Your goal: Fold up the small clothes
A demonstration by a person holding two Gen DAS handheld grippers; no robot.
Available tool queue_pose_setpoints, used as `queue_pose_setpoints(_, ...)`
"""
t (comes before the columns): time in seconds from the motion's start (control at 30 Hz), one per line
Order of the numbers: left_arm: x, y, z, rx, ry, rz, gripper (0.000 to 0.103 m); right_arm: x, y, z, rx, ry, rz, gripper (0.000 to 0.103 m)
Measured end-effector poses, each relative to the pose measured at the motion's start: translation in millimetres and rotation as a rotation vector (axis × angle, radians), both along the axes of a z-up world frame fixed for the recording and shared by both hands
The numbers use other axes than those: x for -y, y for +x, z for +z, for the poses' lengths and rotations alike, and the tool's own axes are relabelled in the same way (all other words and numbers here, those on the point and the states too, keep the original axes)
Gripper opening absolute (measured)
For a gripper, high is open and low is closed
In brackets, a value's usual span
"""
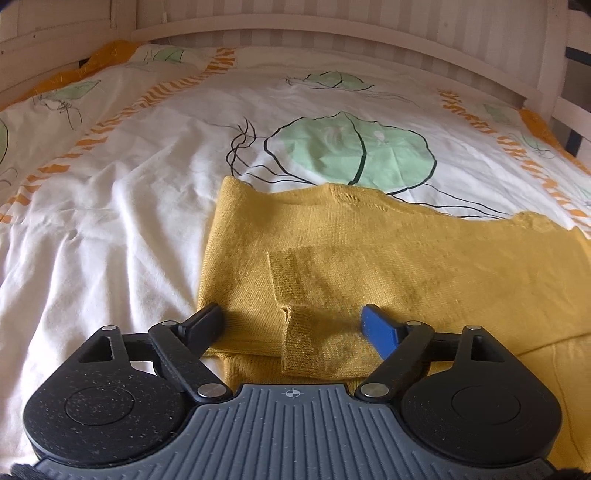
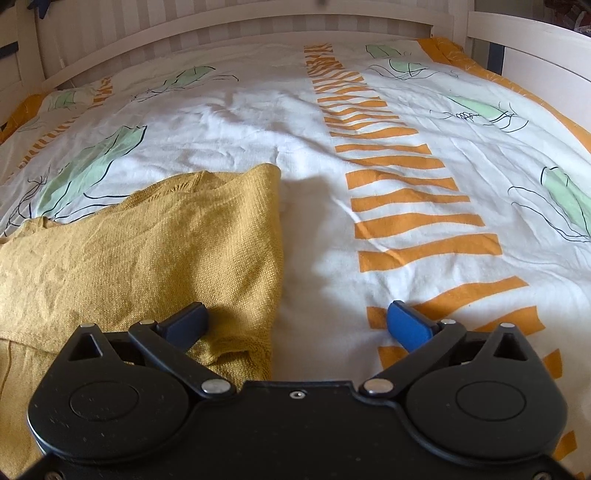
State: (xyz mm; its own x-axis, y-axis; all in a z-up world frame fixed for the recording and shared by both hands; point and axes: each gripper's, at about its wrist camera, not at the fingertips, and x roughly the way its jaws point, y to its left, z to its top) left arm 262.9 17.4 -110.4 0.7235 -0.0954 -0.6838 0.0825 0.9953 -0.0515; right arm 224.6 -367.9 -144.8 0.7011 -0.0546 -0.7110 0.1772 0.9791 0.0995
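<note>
A mustard-yellow knit garment (image 1: pixel 369 251) lies folded flat on the bed. In the left wrist view my left gripper (image 1: pixel 291 317) hovers open over its near left corner, where a folded sleeve cuff (image 1: pixel 314 347) lies between the spread fingers without being pinched. In the right wrist view the same garment (image 2: pixel 147 251) fills the lower left. My right gripper (image 2: pixel 299 315) stands wide open across the garment's right edge, its left finger (image 2: pixel 188 319) over the knit and its blue right finger (image 2: pixel 408 325) over the sheet. Neither gripper holds anything.
The bedspread (image 1: pixel 129 192) is white with green leaf prints and orange striped bands (image 2: pixel 406 199). A white wooden bed rail (image 1: pixel 332 33) runs along the far side, and its posts rise at the corners.
</note>
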Motion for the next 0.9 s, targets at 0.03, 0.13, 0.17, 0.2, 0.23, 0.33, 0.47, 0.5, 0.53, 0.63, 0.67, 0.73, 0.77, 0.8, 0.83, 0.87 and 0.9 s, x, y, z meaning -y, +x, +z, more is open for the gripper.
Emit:
queue_pose_setpoints(0.03,-2,-1,1,-0.004,-0.004,0.011,0.082,0,0,0,0.002,0.002,0.001,0.103)
queue_pose_setpoints(0.13,-4,-8,4,-0.016,0.03,0.051,0.082,1,-1,0,0.005,0.006,0.002,0.103)
queue_pose_setpoints(0.17,-7,-9,4,-0.036,0.05,0.085,0.082,1,-1,0,0.005,0.007,0.002,0.103)
queue_pose_setpoints(0.2,-12,-11,4,-0.053,0.036,0.109,0.083,1,-1,0,0.006,0.009,0.003,0.103)
queue_pose_setpoints(0.23,-18,-14,4,-0.063,0.007,0.129,0.083,1,-1,1,0.006,0.012,0.003,0.103)
queue_pose_setpoints(0.33,-33,-24,8,-0.087,-0.022,0.165,0.083,3,-3,1,0.011,0.022,0.008,0.103)
queue_pose_setpoints(0.47,-41,-41,10,-0.14,0.014,0.147,0.082,6,-8,2,0.012,0.038,0.016,0.103)
queue_pose_setpoints(0.5,-42,-47,11,-0.146,0.015,0.137,0.082,7,-10,3,0.009,0.043,0.013,0.103)
queue_pose_setpoints(0.53,-44,-52,12,-0.159,0.011,0.127,0.082,7,-14,4,0.005,0.051,0.008,0.103)
queue_pose_setpoints(0.63,-48,-68,17,-0.185,-0.006,0.104,0.082,11,-28,10,-0.02,0.111,-0.012,0.103)
queue_pose_setpoints(0.67,-50,-74,20,-0.191,-0.017,0.105,0.081,13,-33,13,-0.035,0.141,-0.023,0.103)
queue_pose_setpoints(0.73,-53,-86,27,-0.208,-0.056,0.102,0.081,16,-45,22,-0.058,0.233,-0.029,0.102)
queue_pose_setpoints(0.77,-54,-93,31,-0.214,-0.073,0.094,0.081,18,-52,26,-0.066,0.292,-0.023,0.101)
queue_pose_setpoints(0.8,-55,-100,35,-0.218,-0.086,0.084,0.081,19,-61,31,-0.067,0.347,-0.018,0.098)
queue_pose_setpoints(0.83,-54,-108,40,-0.22,-0.095,0.074,0.081,19,-71,35,-0.062,0.391,-0.01,0.097)
queue_pose_setpoints(0.87,-55,-116,45,-0.217,-0.101,0.062,0.081,18,-82,41,-0.057,0.421,-0.001,0.097)
queue_pose_setpoints(0.9,-55,-124,50,-0.209,-0.106,0.047,0.081,16,-94,47,-0.048,0.435,0.01,0.097)
